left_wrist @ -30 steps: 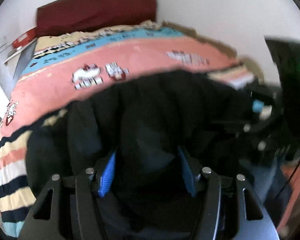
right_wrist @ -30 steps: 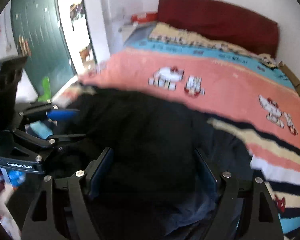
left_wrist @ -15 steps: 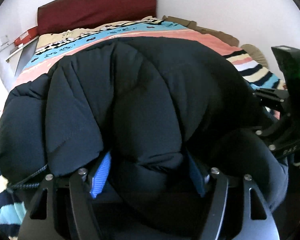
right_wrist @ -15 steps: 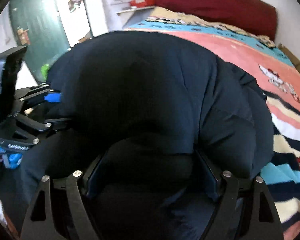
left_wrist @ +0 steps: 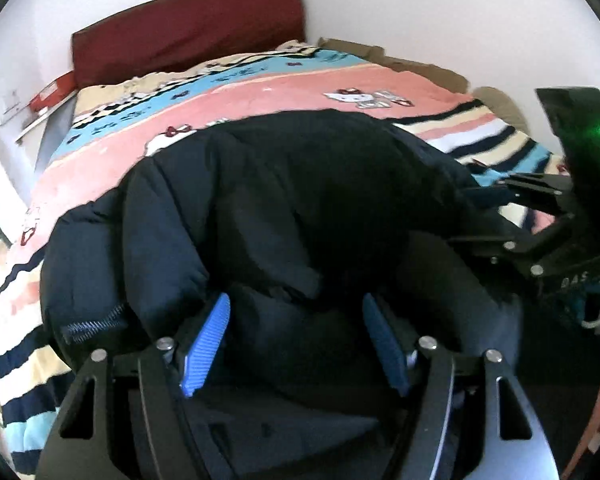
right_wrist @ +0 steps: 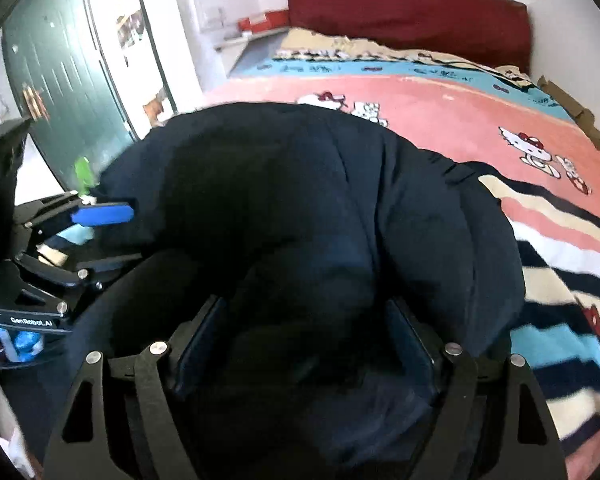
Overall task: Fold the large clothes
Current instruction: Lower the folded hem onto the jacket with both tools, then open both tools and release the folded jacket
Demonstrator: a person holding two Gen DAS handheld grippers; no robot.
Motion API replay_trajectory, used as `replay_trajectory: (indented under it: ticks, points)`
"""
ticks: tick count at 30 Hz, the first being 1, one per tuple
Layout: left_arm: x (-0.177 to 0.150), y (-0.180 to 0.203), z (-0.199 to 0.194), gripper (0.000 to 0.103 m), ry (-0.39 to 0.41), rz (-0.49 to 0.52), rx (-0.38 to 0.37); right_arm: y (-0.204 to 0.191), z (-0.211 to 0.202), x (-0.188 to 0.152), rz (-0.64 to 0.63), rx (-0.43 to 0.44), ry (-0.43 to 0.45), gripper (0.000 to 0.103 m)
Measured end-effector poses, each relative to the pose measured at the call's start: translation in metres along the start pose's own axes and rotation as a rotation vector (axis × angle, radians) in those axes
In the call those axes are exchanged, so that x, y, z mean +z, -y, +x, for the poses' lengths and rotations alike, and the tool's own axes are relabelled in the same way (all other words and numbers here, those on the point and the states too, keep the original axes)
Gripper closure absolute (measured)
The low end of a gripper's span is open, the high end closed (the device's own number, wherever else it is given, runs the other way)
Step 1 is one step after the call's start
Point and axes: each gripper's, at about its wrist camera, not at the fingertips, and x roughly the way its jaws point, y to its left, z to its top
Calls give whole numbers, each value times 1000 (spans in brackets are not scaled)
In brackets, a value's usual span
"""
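A dark navy puffer jacket (left_wrist: 300, 208) (right_wrist: 320, 208) lies bunched on the near end of the bed, between both grippers. In the left wrist view my left gripper (left_wrist: 296, 312) stands open. Its blue ribbed pads (left_wrist: 208, 340) are bare, with loose jacket fabric lying between them. My right gripper (right_wrist: 306, 312) is shut on a thick wad of the jacket's near edge, which fills the whole space between its fingers. Each gripper also appears in the other's view: the right gripper (left_wrist: 468, 216) against the jacket's right side, the left gripper (right_wrist: 128, 236) against its left side.
The bed carries a striped pink, blue and cream cartoon blanket (left_wrist: 300, 88) (right_wrist: 480, 120), bare beyond the jacket. A dark red headboard (left_wrist: 188, 28) stands at the far end against a white wall. A green door (right_wrist: 60, 80) stands left of the bed.
The jacket, puffed up high half a second ago, has sunk onto the bed and more blanket shows behind it. The left jaws have widened off the fabric. Both grippers have dropped lower.
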Motion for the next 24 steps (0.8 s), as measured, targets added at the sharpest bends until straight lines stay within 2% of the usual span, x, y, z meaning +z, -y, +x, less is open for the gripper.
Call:
replay_trajectory:
  ticks: [4, 8, 12, 17, 19, 24]
  points:
    - [-9, 2, 36, 35, -84, -2, 31, -1, 23, -18, -10, -24, -63, 23]
    - [-2, 2, 26, 35, -107, -17, 40, 0, 34, -13, 28, -54, -100, 23]
    - [-9, -6, -22, 35, -64, -31, 48, -6, 5, -13, 32, -63, -73, 23]
    - [-29, -40, -88, 35, -14, -165, 39, -6, -50, -26, 75, -70, -3, 23]
    - [-43, -62, -118, 36, 9, -244, 37, -7, -75, -35, 78, -84, 17, 23]
    - [-83, -107, -179, 36, 44, -347, 58, 5, -128, -60, 107, -128, 47, 23]
